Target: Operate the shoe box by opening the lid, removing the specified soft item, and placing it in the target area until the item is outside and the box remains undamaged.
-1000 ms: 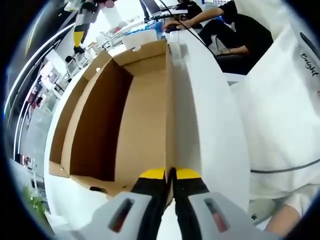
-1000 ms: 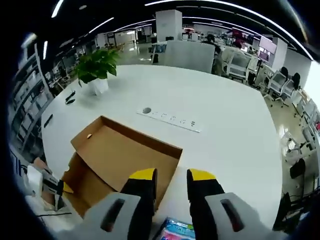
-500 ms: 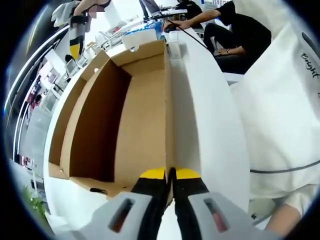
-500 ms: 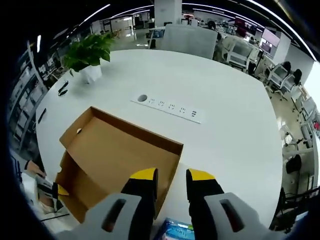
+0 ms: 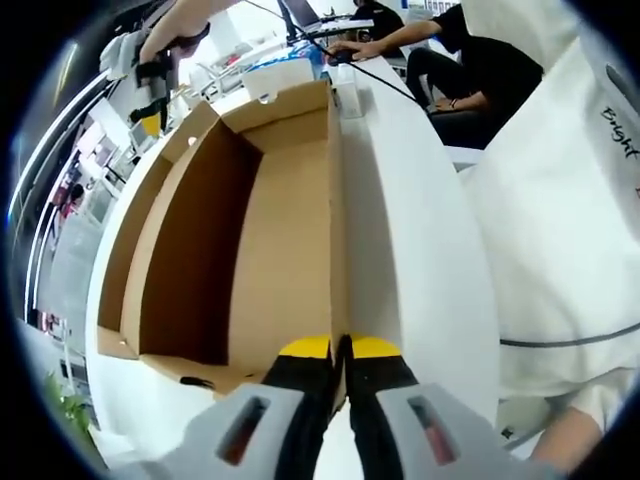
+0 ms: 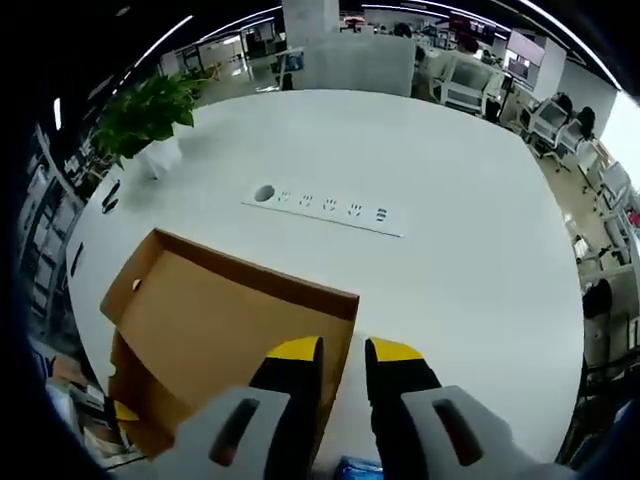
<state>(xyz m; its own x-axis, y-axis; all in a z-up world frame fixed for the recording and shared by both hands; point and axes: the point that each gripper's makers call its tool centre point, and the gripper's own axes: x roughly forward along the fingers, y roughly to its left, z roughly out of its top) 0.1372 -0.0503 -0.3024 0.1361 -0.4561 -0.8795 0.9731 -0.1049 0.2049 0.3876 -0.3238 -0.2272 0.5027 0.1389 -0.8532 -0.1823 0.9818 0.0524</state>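
An open brown cardboard shoe box [image 5: 270,230] lies on the white table [image 5: 430,250], and no item shows inside it. My left gripper [image 5: 341,346] is shut on the thin edge of the box's near cardboard wall. My right gripper [image 5: 150,95], held by a hand, hangs above the box's far left corner. In the right gripper view the box [image 6: 220,320] lies below and to the left. The right gripper [image 6: 343,350] stands open there, with a narrow gap and nothing between its jaws. A blue soft pack [image 5: 290,66] lies just past the box's far end, and the blue pack [image 6: 358,466] also peeks out under the right jaws.
A power strip [image 6: 325,205] is set into the table [image 6: 450,260] beyond the box, and a potted plant [image 6: 145,115] stands at the far left. A seated person in black [image 5: 480,60] works at the table's far end. A person's white garment [image 5: 560,230] fills the right side.
The right gripper has come down towards the box's far left corner, and its jaws stand slightly closer together. The left gripper keeps its hold; the box has not moved.
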